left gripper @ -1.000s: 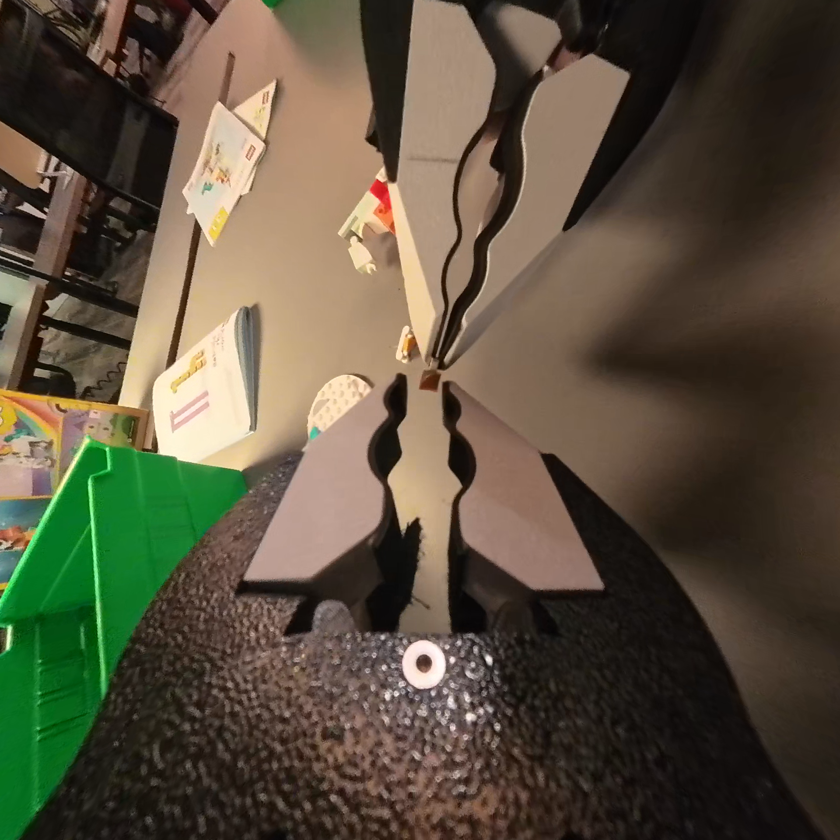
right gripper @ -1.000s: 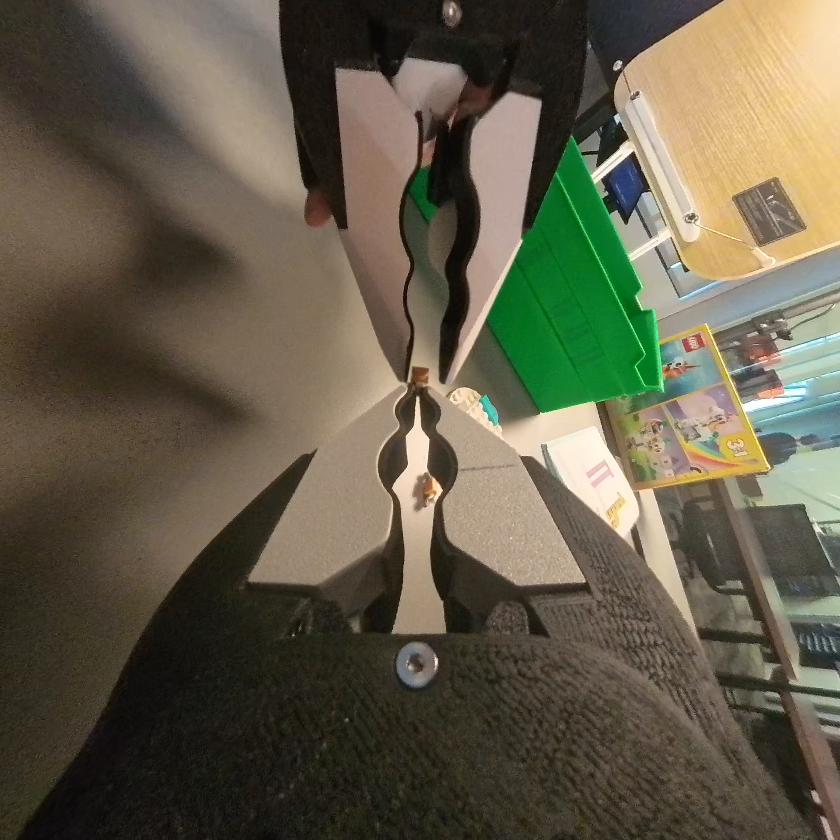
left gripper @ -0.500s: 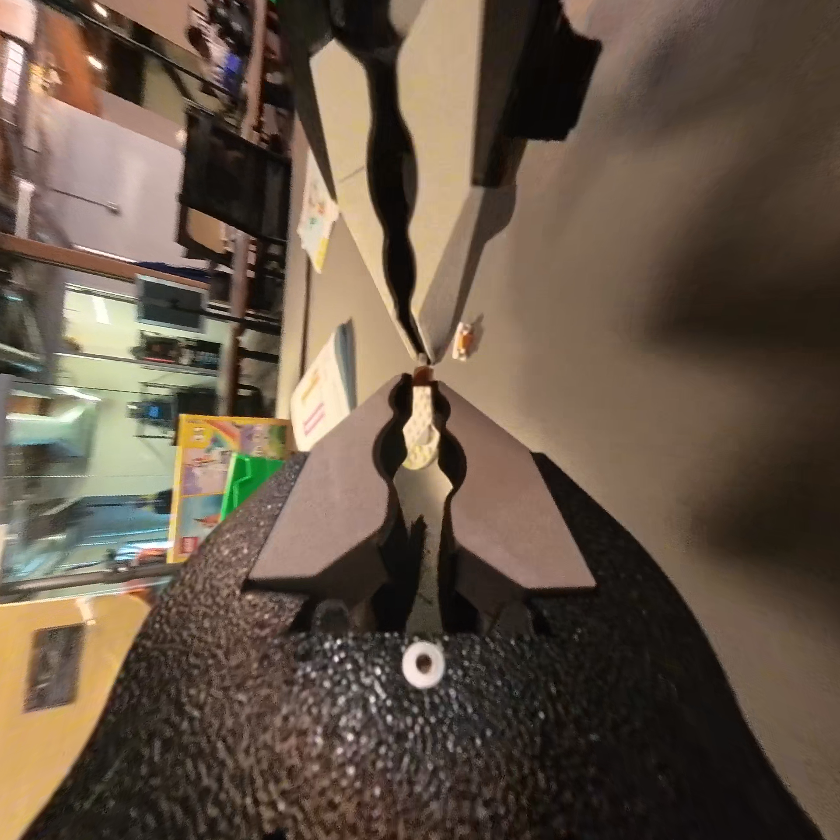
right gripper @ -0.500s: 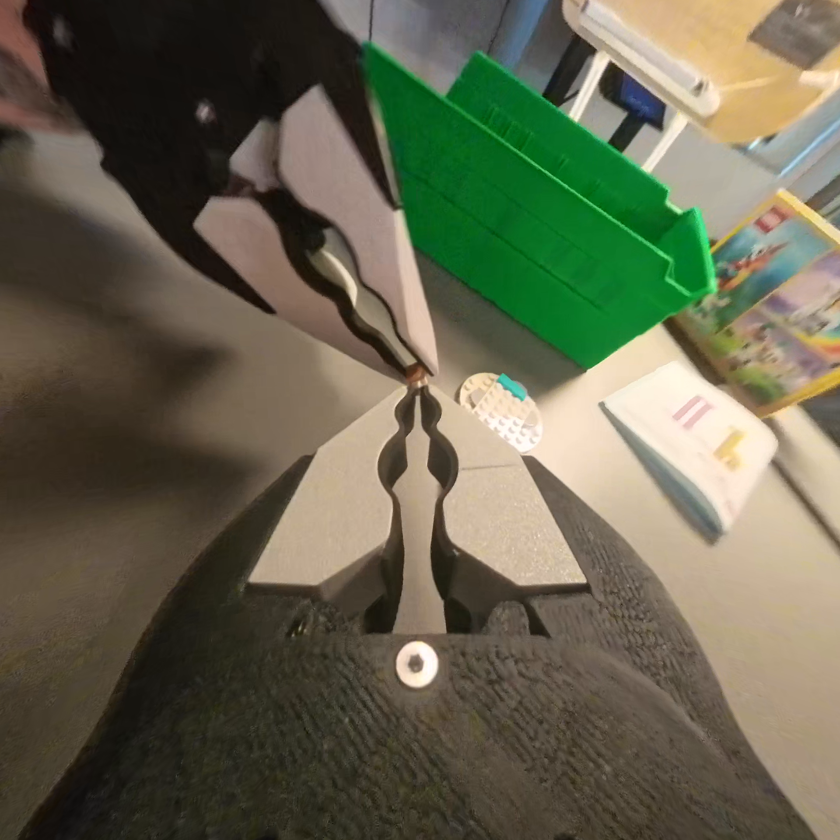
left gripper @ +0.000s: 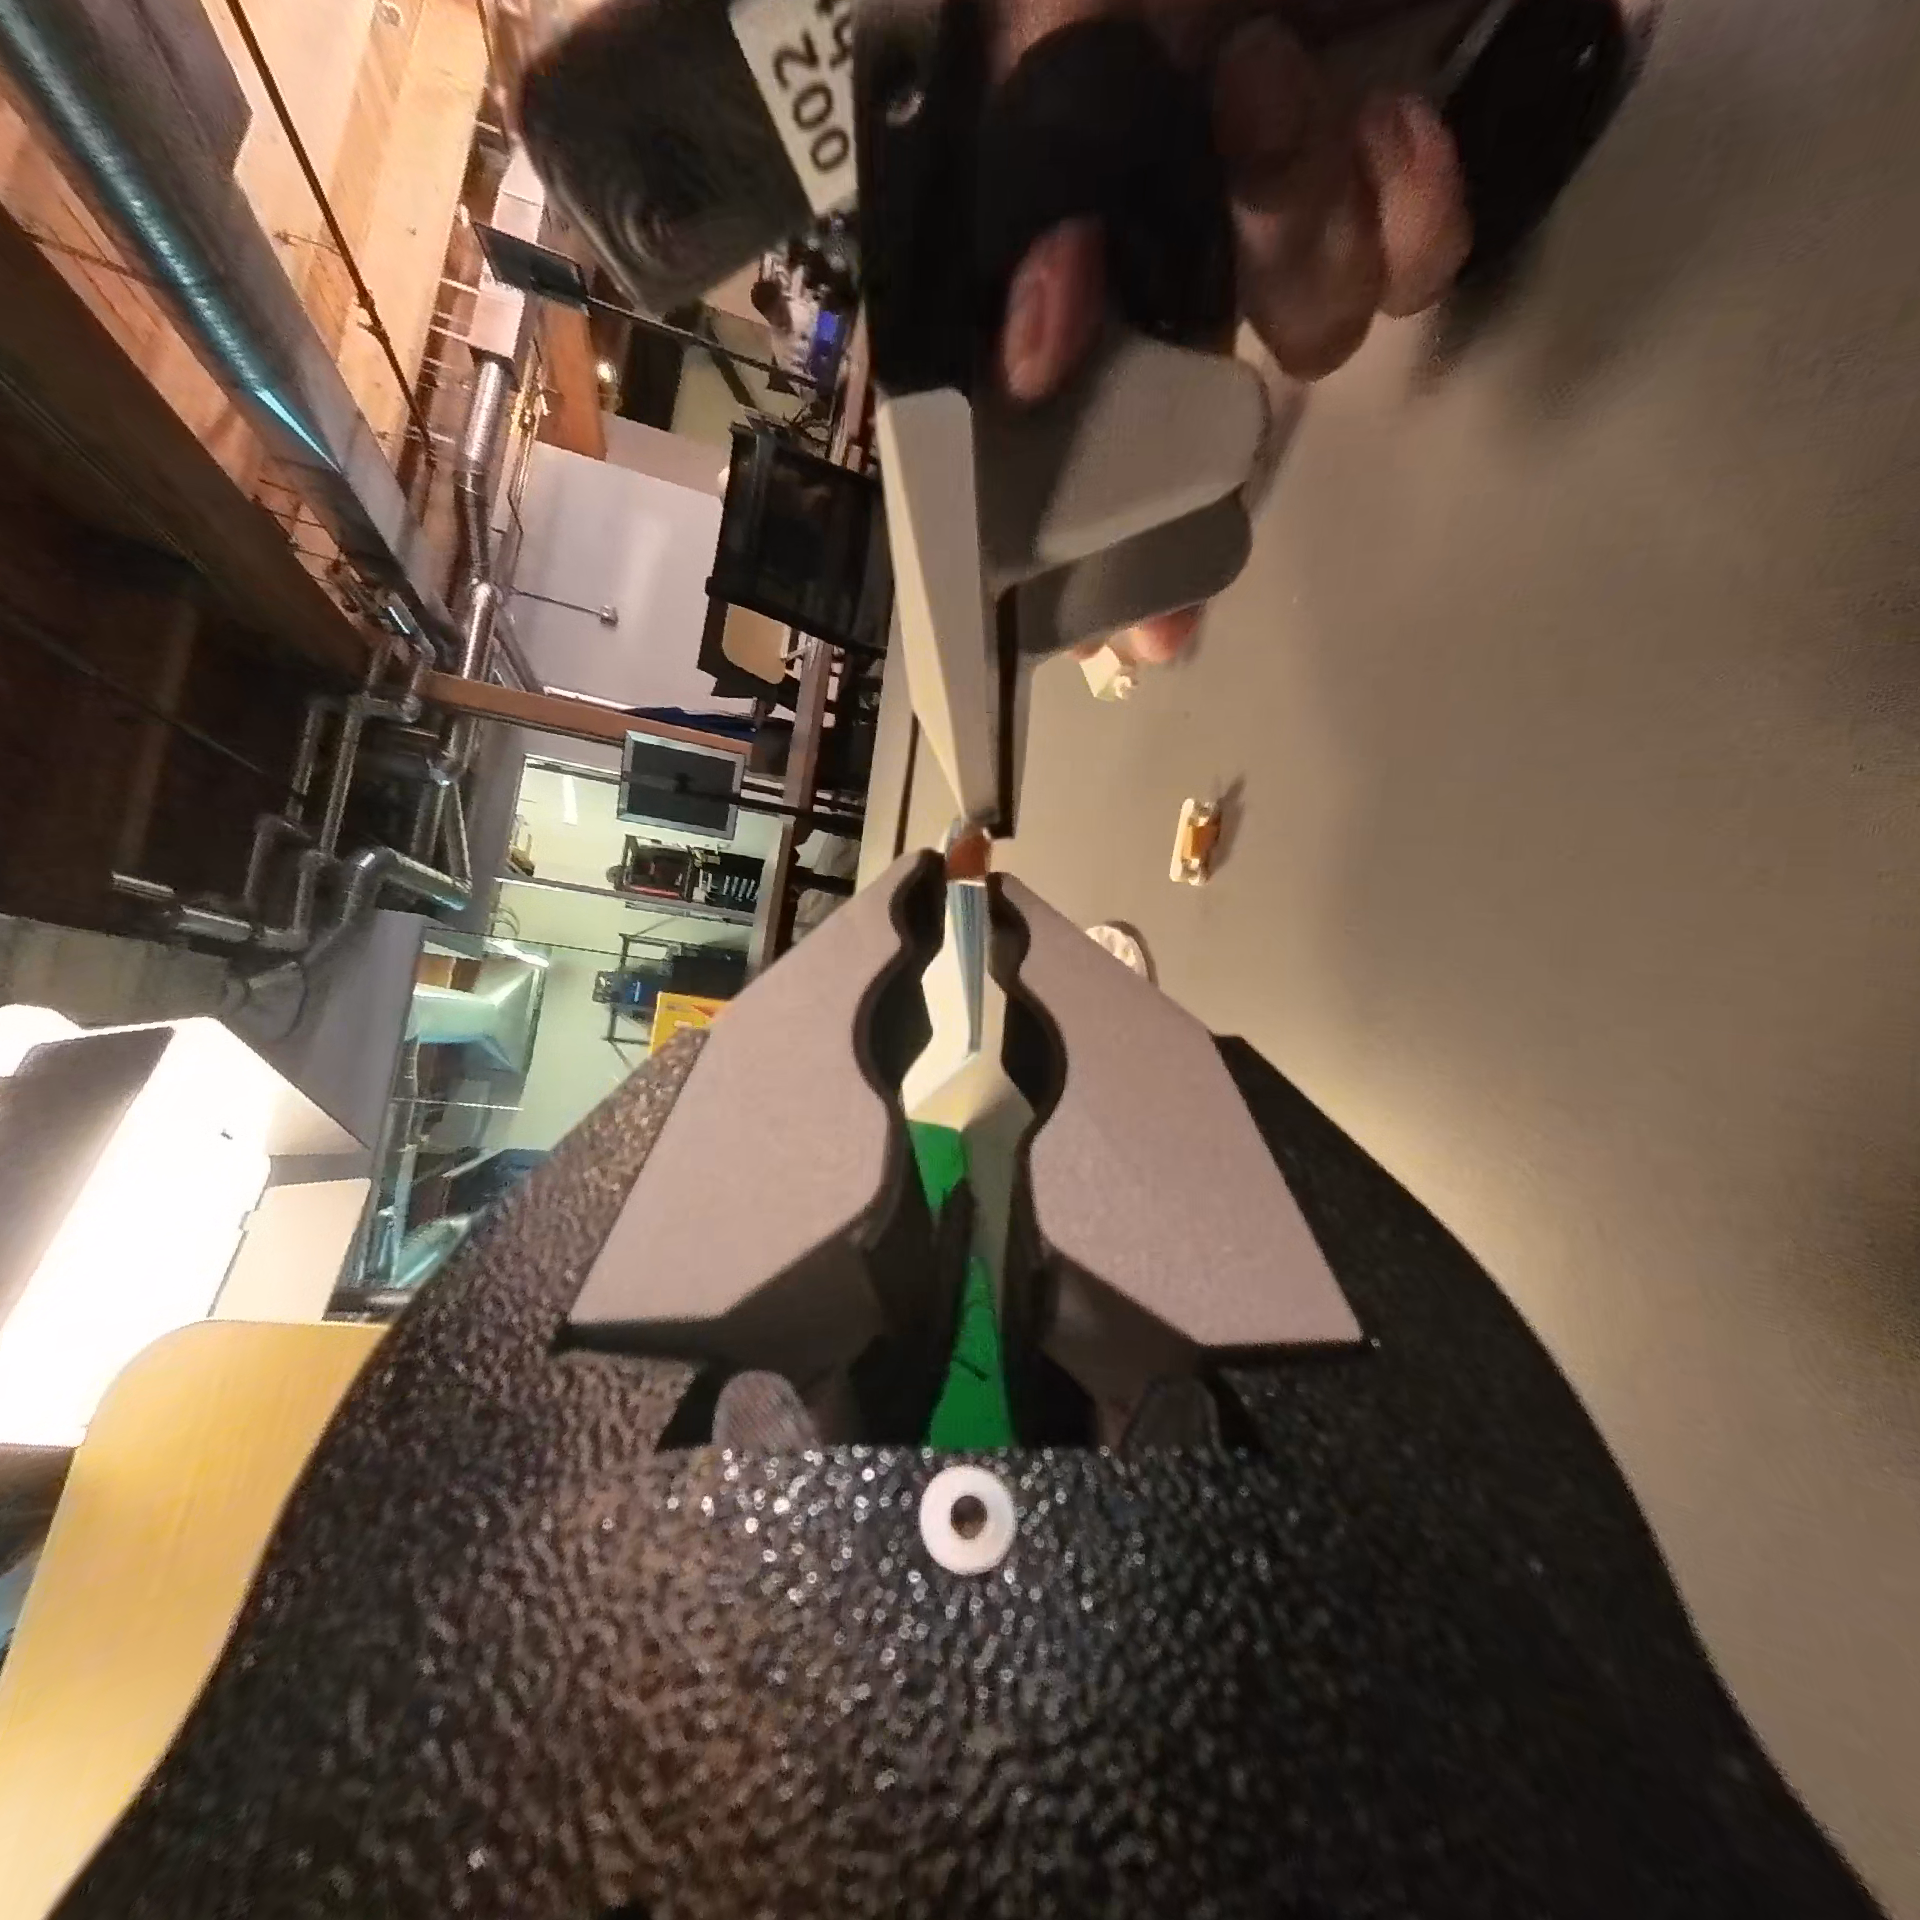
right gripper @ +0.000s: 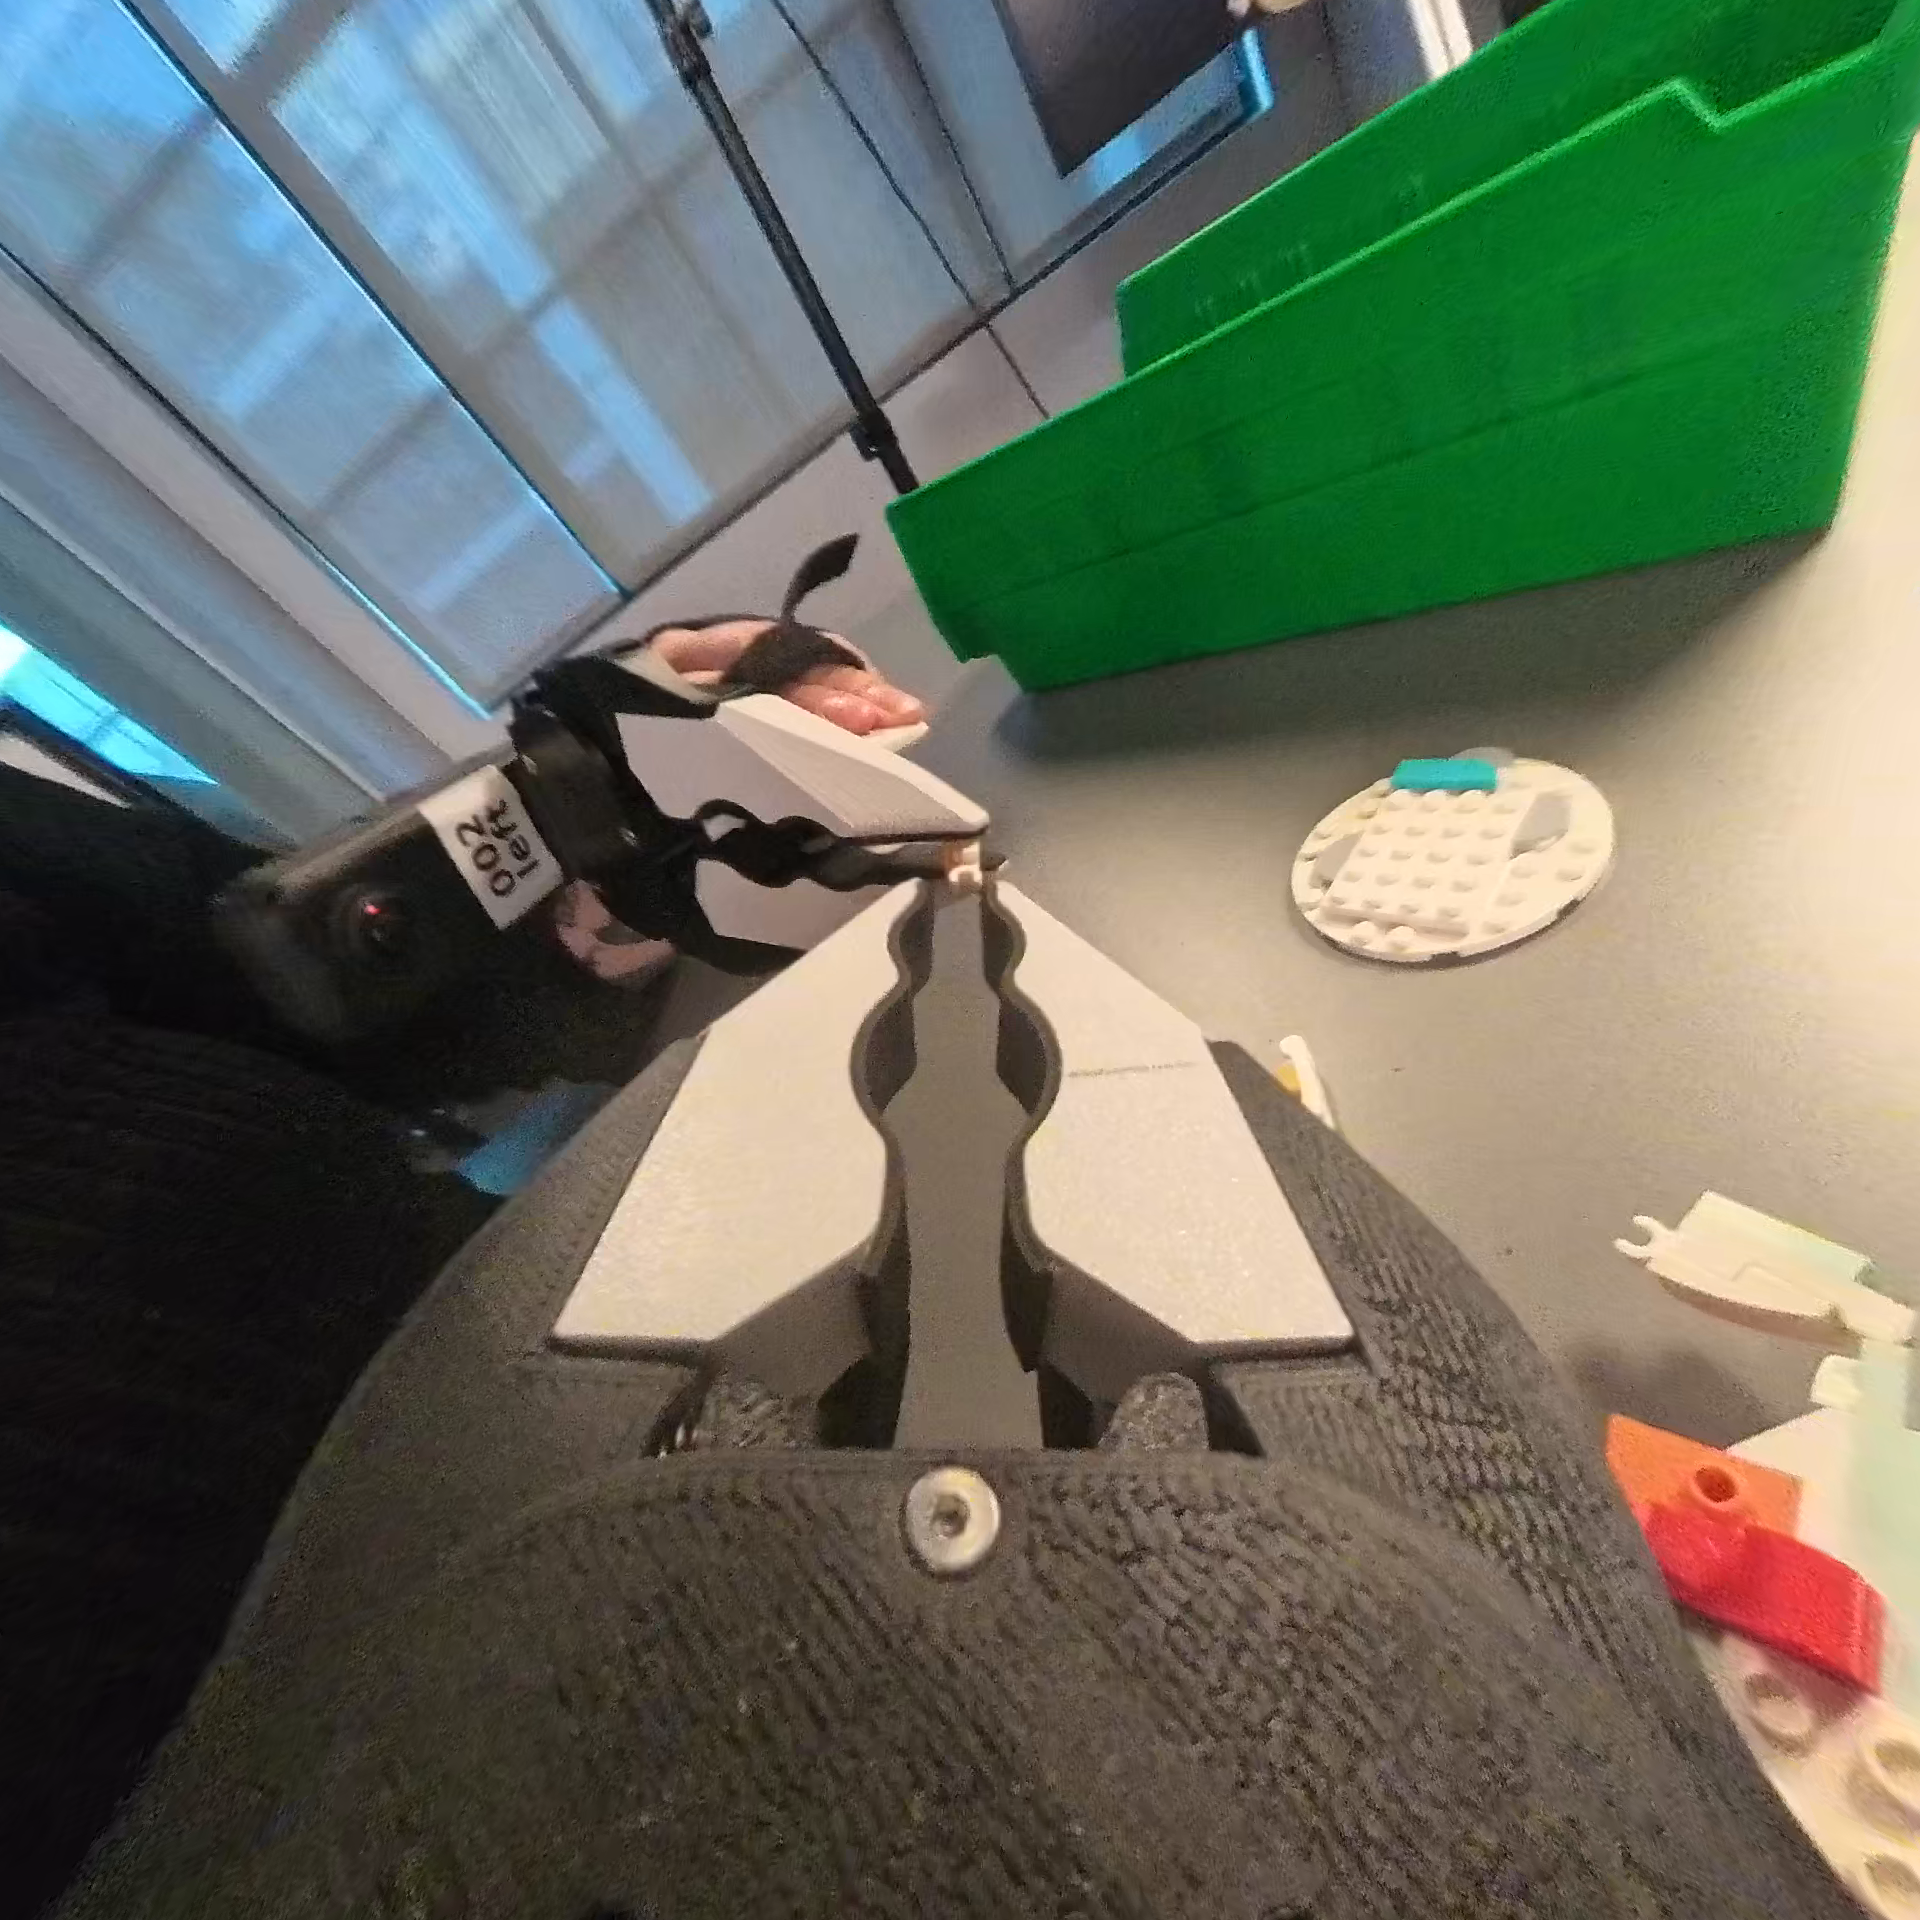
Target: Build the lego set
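Both grippers meet tip to tip above the grey worktop (right gripper: 1299, 665). The left gripper (left gripper: 968, 878) has its jaws narrowed onto a tiny brown-and-white brick (left gripper: 971, 854); the right gripper (right gripper: 964, 883) stands slightly parted just beside it. Beyond lie a round white studded plate (right gripper: 1455, 862) and a green bin (right gripper: 1455, 416).

Small brown-and-white brick piece (left gripper: 971, 858) pinched at left claw's (left gripper: 968, 881) tips, above table.

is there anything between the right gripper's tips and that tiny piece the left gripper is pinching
Nothing visible does: the right gripper has its tips right at the tiny piece, which the left gripper pinches, above the bare table.
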